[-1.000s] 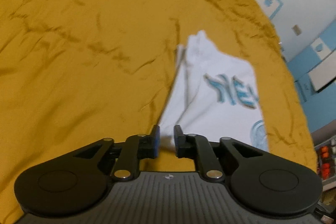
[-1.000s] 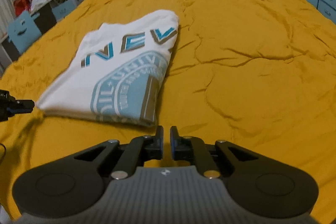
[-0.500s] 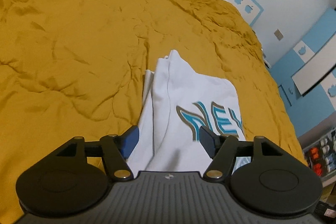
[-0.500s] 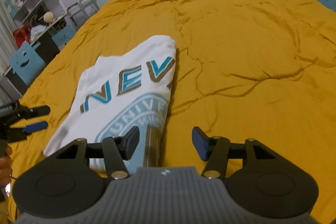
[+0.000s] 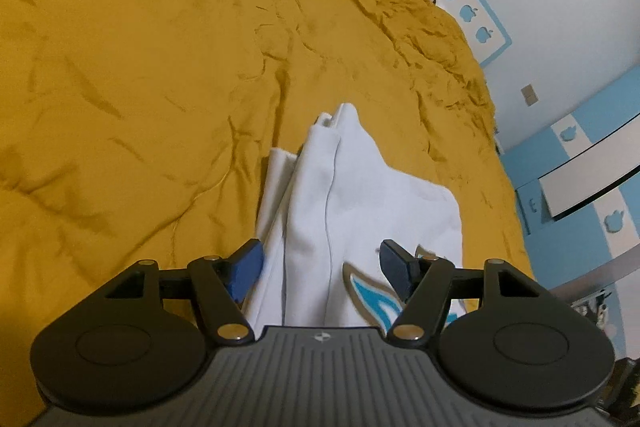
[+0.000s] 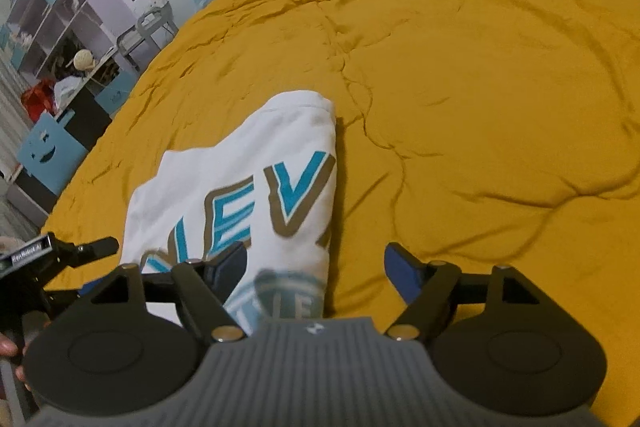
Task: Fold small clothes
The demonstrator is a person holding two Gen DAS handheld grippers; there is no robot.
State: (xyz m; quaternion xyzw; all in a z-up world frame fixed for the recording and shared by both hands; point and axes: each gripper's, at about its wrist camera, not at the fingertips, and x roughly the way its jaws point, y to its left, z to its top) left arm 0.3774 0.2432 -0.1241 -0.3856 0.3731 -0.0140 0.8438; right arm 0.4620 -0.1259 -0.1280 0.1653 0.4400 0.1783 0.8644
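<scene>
A white T-shirt point(image 5: 360, 195) with teal and tan lettering lies folded on the mustard-yellow bedspread point(image 5: 140, 67). It also shows in the right wrist view point(image 6: 256, 179). My left gripper point(image 5: 320, 263) is open, its jaws straddling the shirt's left folded edge, just above the cloth. My right gripper point(image 6: 316, 263) is open over the shirt's right edge near the round print. The left gripper also shows at the left edge of the right wrist view point(image 6: 80, 251).
The yellow bedspread point(image 6: 480, 87) stretches wide and wrinkled on all sides. Shelves and a blue chair point(image 6: 44, 151) stand beyond the bed's left side. Blue-and-white furniture point(image 5: 580, 167) stands past the right side.
Both grippers have opened from shut and moved forward over the near end of the shirt. The shirt lies still.
</scene>
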